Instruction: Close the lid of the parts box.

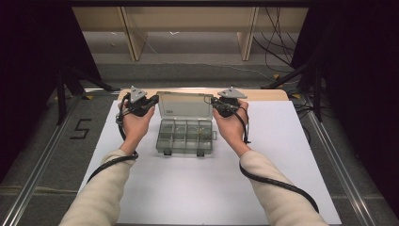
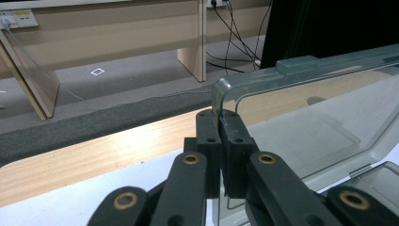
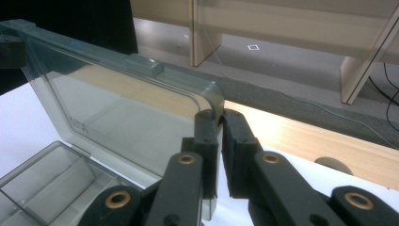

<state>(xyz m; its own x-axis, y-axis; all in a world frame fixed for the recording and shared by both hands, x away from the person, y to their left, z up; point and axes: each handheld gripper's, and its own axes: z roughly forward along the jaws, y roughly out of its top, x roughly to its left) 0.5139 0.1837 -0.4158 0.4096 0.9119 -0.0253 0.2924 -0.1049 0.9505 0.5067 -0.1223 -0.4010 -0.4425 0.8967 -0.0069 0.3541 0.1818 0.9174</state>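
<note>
A clear plastic compartment box (image 1: 185, 137) lies on the white sheet with its lid (image 1: 184, 106) standing up at the back. My left gripper (image 1: 154, 100) is shut on the lid's left edge. In the left gripper view the black jaws (image 2: 219, 115) pinch that edge near the top corner of the lid (image 2: 306, 108). My right gripper (image 1: 212, 100) is shut on the lid's right edge. The right gripper view shows its jaws (image 3: 219, 115) closed on the corner of the lid (image 3: 127, 103), with the box's open compartments (image 3: 51, 179) below.
The white sheet (image 1: 188, 188) covers the wooden table (image 1: 263, 94). Beyond the table's far edge is grey floor with wooden furniture legs (image 1: 134, 42) and loose cables (image 1: 277, 47). A cable trails from each gripper along the forearms.
</note>
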